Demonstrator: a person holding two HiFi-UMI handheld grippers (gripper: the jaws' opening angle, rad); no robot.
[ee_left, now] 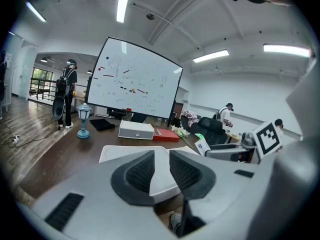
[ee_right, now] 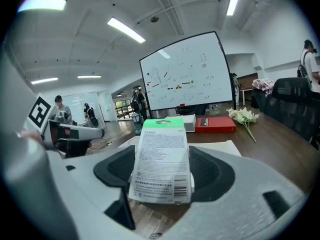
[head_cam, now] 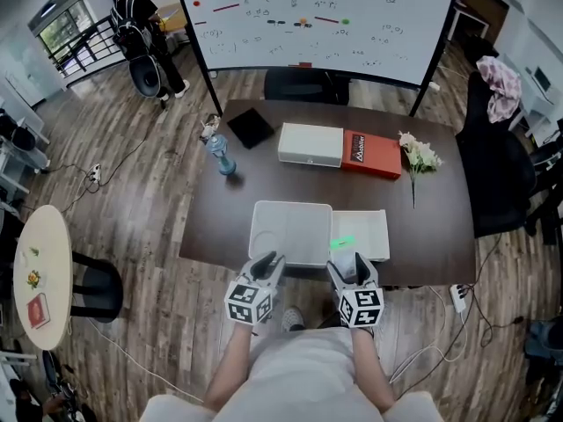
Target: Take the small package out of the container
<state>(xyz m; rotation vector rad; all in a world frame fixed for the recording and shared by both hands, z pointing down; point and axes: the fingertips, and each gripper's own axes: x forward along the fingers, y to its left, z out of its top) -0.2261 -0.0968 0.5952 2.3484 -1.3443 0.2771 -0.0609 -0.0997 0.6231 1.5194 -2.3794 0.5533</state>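
Observation:
A white rectangular container (head_cam: 255, 227) stands near the front edge of the dark table, with its lid (head_cam: 365, 236) lying flat to its right. My right gripper (head_cam: 349, 260) is shut on the small package (ee_right: 162, 164), a white card with a green top. The package (head_cam: 342, 242) stands upright between the pads, just above the lid's near left corner and outside the container. My left gripper (head_cam: 270, 260) is at the container's near rim. In the left gripper view the white rim (ee_left: 162, 179) fills the narrow gap between the pads (ee_left: 142, 171).
Further back on the table are a blue lantern ornament (head_cam: 225, 158), a black tablet (head_cam: 251, 127), a white box (head_cam: 310, 144), a red box (head_cam: 371, 155) and a sprig of white flowers (head_cam: 419, 156). A whiteboard (head_cam: 317, 16) stands behind; black chairs (head_cam: 497, 183) at right.

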